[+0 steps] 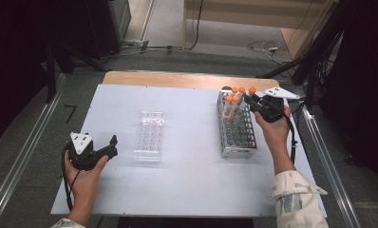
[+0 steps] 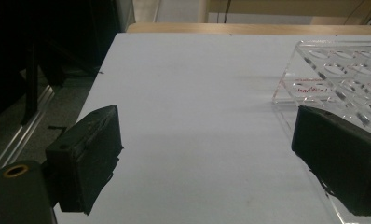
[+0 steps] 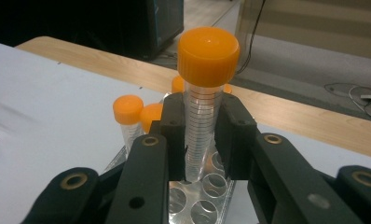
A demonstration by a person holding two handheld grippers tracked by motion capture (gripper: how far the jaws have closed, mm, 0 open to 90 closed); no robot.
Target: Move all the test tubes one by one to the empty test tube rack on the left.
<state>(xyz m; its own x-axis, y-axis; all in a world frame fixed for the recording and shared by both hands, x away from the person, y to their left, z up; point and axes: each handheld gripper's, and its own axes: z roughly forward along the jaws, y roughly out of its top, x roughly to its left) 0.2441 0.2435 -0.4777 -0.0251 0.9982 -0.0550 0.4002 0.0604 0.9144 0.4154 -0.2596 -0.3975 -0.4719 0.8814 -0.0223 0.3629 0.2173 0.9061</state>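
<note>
Tube: a clear graduated tube [image 3: 202, 126] with an orange cap [image 3: 208, 56], upright, its pointed tip just above the openings of the metal rack [image 3: 193, 205].
Where it is: at the far right of the bench [image 1: 187, 185], over the far end of the metal rack [image 1: 237, 137].
Right hand-held gripper: right hand-held gripper [image 3: 203, 140] clamped on the tube, one black pad on each side of the tube's body below the cap; in the high view it [image 1: 254, 102] sits over the far right corner of the rack, held by the right hand [image 1: 275, 128].
Other tubes: several more orange-capped tubes [image 1: 234, 97] stand in the far rows of the metal rack; in the right gripper view, one [image 3: 127, 116] stands just to the left of the held tube.
Clear rack: a see-through plastic rack [image 1: 149, 137] lies near the middle of the bench, well apart from the metal rack.
Left hand-held gripper: left hand-held gripper [image 2: 207, 158] spread wide with nothing between the pads, low over the bench just beside the near left corner of the clear rack [image 2: 333, 79]; in the high view it [image 1: 112, 145] rests in the left hand [image 1: 85, 175].
</note>
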